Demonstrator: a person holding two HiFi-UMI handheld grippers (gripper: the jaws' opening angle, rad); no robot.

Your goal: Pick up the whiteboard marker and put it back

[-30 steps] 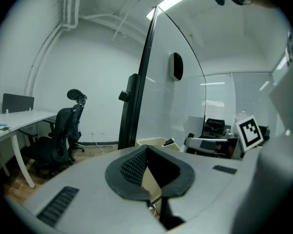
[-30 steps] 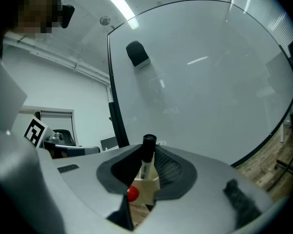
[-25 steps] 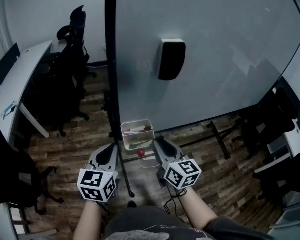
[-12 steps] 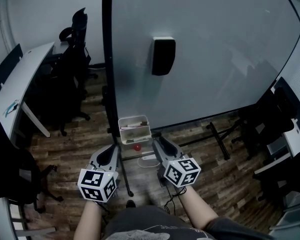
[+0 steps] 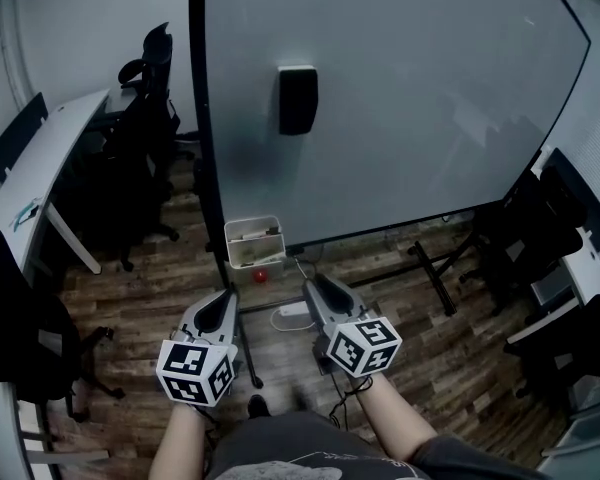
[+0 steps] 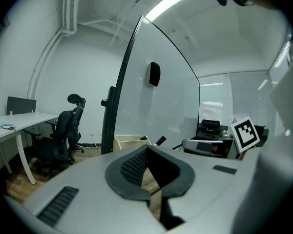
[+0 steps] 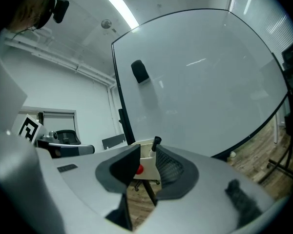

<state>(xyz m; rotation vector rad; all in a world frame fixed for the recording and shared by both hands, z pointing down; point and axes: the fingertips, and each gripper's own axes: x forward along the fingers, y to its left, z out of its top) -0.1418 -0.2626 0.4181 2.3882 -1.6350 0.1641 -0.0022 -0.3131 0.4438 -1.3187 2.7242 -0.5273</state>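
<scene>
The whiteboard marker [image 7: 156, 141] stands in the white tray [image 5: 255, 256] under the whiteboard [image 5: 410, 98], well ahead of both grippers. The right gripper [image 7: 147, 152] has just been opening its jaws with nothing between them, and the left gripper [image 6: 146, 150] is pinched closed and empty. Wood floor [image 5: 150, 298], office chair [image 5: 145, 78] at left.

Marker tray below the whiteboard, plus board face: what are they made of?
Marker tray: probably moulded plastic, cream, matte; thin even walls, rounded corners. Whiteboard face: smooth glossy coated panel, with soft light reflections across it; steel or melamine underneath cannot be told. Its frame: dark, possibly painted metal.
</scene>
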